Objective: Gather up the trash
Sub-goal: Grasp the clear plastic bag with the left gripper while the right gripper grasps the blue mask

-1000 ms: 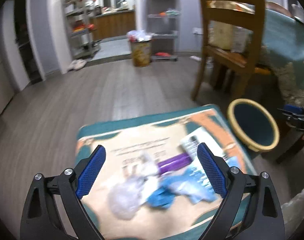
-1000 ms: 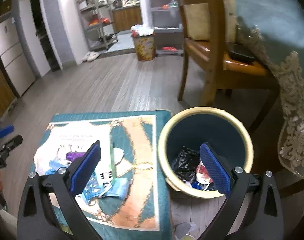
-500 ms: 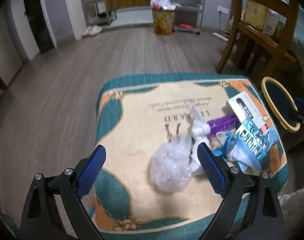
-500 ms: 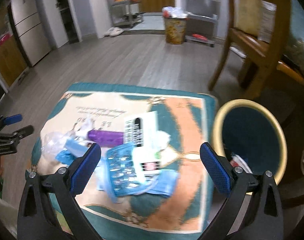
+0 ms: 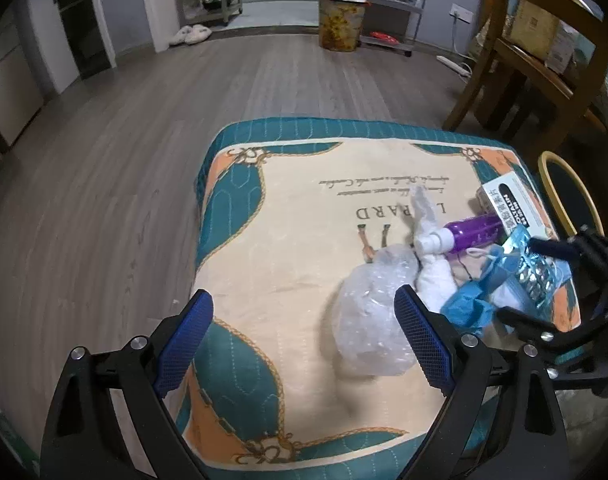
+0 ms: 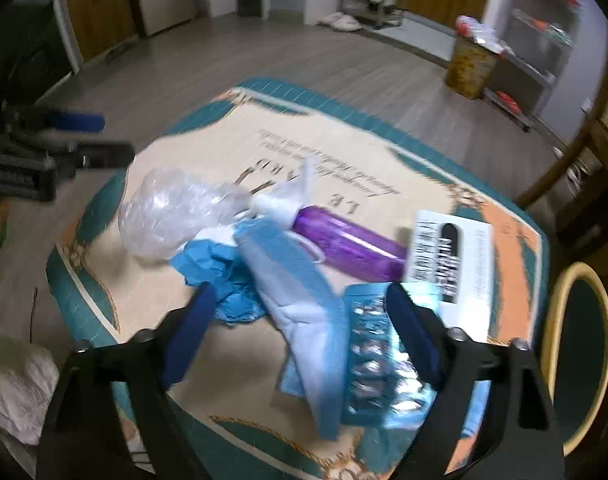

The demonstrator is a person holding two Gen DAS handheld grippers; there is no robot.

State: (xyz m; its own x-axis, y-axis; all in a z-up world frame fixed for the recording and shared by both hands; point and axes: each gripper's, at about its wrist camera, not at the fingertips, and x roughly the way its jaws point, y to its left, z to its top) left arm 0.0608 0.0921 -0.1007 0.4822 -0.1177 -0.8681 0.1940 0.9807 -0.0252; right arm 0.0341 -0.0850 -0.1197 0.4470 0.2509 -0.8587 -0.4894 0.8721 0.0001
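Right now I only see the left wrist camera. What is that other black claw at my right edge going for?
Observer: Its own camera shows a light-blue face mask lying between the right gripper fingers. The jaws have just been closing, but the pads are not pressing on it.
Operator: Is anything else close to it?
Observer: A silver blister pack lies right beside its right-hand finger, partly behind it.
Operator: And is my claw touching that clear bag?
Observer: Seen from the side, the left gripper is open, with its tips just short of the clear plastic bag. It looks apart from the bag, though the picture is blurred.
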